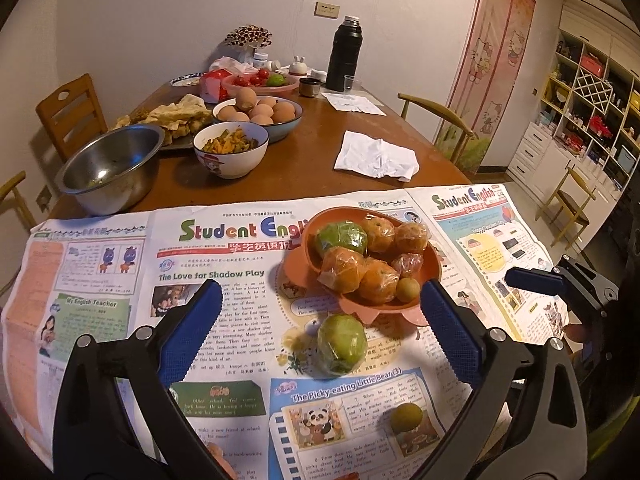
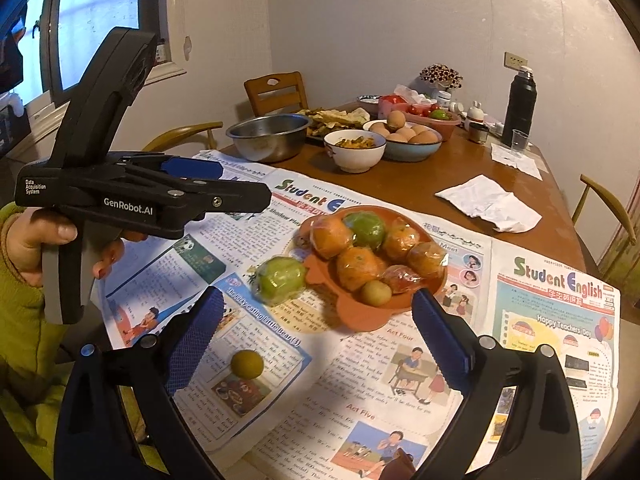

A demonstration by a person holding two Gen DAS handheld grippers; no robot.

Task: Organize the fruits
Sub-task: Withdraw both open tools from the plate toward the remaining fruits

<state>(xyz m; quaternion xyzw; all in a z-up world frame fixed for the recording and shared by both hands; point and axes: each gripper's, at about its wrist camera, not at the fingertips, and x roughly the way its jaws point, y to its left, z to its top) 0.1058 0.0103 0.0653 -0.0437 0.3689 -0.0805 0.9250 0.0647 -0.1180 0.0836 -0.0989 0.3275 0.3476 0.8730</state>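
An orange flower-shaped plate [image 1: 434, 266] [image 2: 362, 320] sits on newspaper and holds several plastic-wrapped oranges, a wrapped green fruit [image 1: 340, 238] [image 2: 366, 229] and a small yellow-green fruit [image 1: 407, 289] [image 2: 376, 292]. A wrapped green fruit [image 1: 342, 344] [image 2: 280, 280] lies on the newspaper beside the plate. A small yellow-green fruit [image 1: 406, 418] [image 2: 247, 364] lies nearer me. My left gripper [image 1: 320, 332] is open and empty, above the loose green fruit; it also shows in the right wrist view [image 2: 192, 170]. My right gripper [image 2: 316, 340] is open and empty, near the plate's front.
The newspaper [image 1: 100, 280] [image 2: 560, 320] covers the near end of a wooden table [image 1: 312, 152]. Behind stand a steel bowl [image 1: 112, 168], a bowl of food [image 1: 230, 150], a bowl of eggs [image 1: 260, 114], a white cloth [image 1: 376, 156] and a black flask [image 1: 344, 56]. Chairs surround the table.
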